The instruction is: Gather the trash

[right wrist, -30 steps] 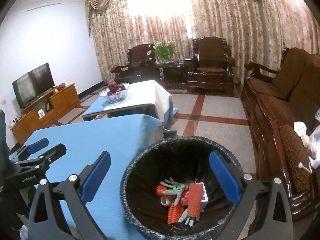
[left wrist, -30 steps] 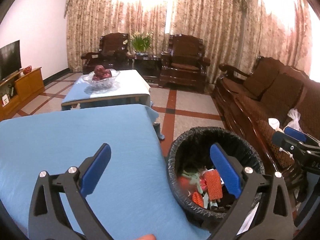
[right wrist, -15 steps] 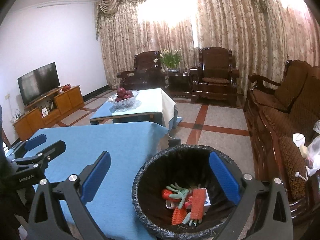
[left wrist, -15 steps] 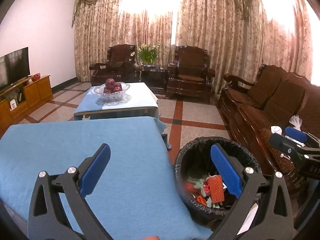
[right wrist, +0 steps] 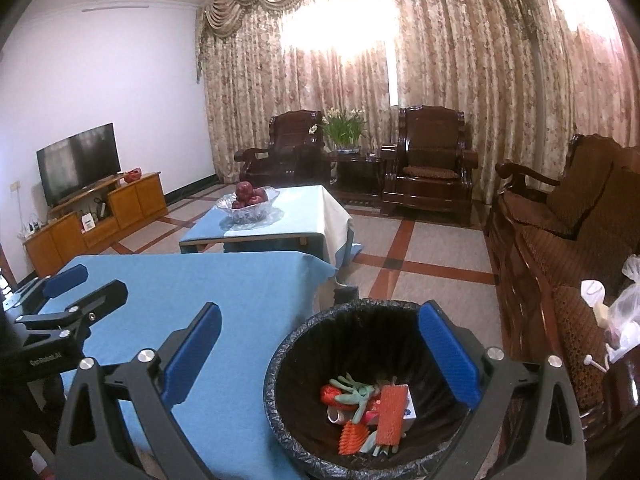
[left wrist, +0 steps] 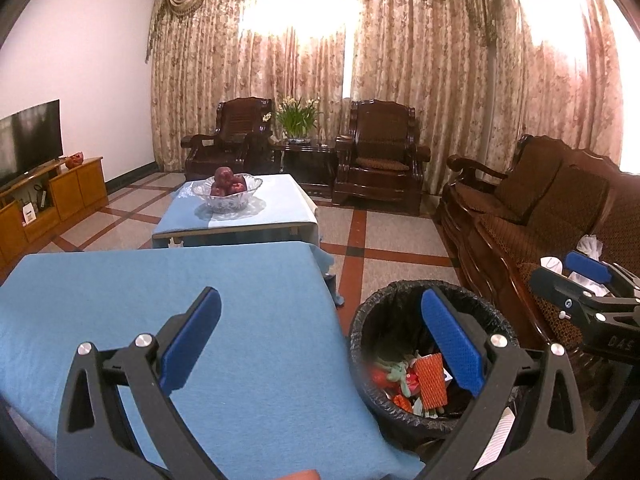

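Observation:
A round bin with a black liner (left wrist: 362, 332) (right wrist: 304, 344) stands on the floor off the right edge of the blue-covered table (left wrist: 120, 300) (right wrist: 200, 280). Inside the bin lie orange foam net pieces (left wrist: 430, 376) (right wrist: 390, 410), a pale green glove (right wrist: 356, 390) and red and white scraps. My left gripper (left wrist: 320, 344) hangs open and empty, straddling the table's right edge and the bin. My right gripper (right wrist: 320, 352) is open and empty above the bin's left rim. Each gripper shows at the edge of the other's view.
A second low table (left wrist: 276, 204) bears a glass bowl of red fruit (left wrist: 226, 188). A wooden sofa (left wrist: 540, 216) runs along the right with white bags on its seat (right wrist: 624, 308). Two armchairs, a plant, a TV and cabinet stand farther off on tiled floor.
Both grippers have risen and tilted up, so the bin and table sit lower and smaller in view and more of the curtains shows. Both stay open and empty.

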`<state>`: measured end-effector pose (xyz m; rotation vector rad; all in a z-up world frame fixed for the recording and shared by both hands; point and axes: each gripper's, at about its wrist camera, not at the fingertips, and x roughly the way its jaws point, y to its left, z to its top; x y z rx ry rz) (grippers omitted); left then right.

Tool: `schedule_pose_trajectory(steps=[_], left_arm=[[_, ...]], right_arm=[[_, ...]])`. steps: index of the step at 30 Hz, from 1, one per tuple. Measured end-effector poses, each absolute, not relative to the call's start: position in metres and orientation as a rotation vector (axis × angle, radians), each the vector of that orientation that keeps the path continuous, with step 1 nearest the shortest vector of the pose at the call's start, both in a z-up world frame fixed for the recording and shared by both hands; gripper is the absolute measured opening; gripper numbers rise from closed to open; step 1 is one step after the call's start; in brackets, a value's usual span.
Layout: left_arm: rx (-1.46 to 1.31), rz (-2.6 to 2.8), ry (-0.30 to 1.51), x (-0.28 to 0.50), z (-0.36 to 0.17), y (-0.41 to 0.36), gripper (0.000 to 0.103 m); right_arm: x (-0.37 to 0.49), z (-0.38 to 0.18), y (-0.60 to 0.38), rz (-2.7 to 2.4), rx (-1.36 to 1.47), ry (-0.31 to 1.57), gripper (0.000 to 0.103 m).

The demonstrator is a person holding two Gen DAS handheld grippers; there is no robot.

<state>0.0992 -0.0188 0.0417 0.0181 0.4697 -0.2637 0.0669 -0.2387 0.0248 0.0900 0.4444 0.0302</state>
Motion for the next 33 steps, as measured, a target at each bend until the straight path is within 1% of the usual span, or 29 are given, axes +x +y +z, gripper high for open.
schedule_pose_trajectory(steps=[33], left_arm=[[0.019,-0.258,0.462,0.0963,0.0443,-0.0143,0.098]], right_arm=[[0.0675,0.0282,-0.2351,0.035,0.083,0.442,0.097]])
